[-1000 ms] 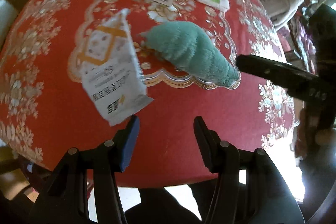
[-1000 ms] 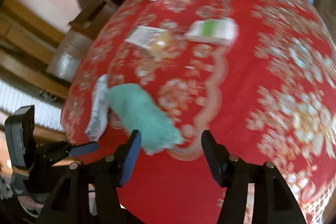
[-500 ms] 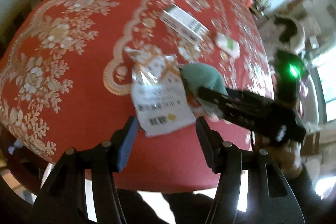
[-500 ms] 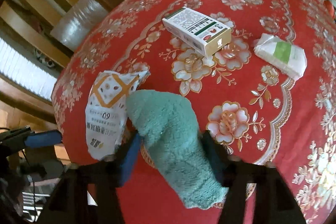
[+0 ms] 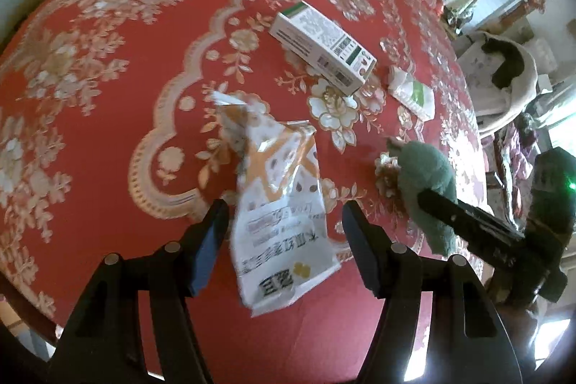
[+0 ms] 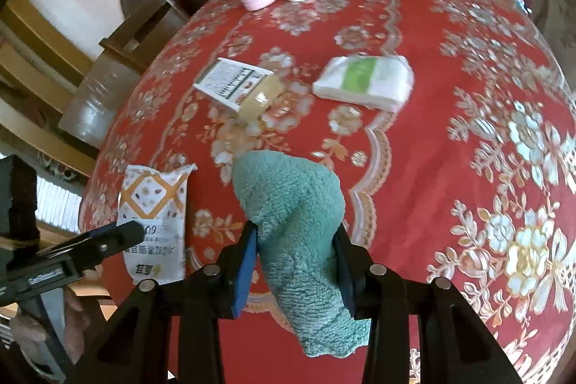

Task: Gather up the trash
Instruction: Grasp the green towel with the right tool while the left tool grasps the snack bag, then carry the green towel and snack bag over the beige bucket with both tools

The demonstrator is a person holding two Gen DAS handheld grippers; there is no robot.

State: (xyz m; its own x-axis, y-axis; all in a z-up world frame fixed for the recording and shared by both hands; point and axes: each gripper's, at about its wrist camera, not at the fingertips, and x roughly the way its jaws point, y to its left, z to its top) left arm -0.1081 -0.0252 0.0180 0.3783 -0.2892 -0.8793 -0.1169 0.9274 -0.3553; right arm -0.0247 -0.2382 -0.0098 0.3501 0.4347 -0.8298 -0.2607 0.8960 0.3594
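Left wrist view, left claw (image 5: pixel 284 233): released, fingers spread either side of the snack wrapper (image 5: pixel 279 222); crinkled glossy film, long axis running away from the claw.
Right wrist view, right claw (image 6: pixel 295 261): clenched on the green cloth (image 6: pixel 298 222); fluffy terry, lengthwise between the fingers, on the red floral counter (image 6: pixel 450 150).

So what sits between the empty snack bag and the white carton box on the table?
Nothing: the left wrist view shows only bare red floral tablecloth between the snack bag and the carton box.
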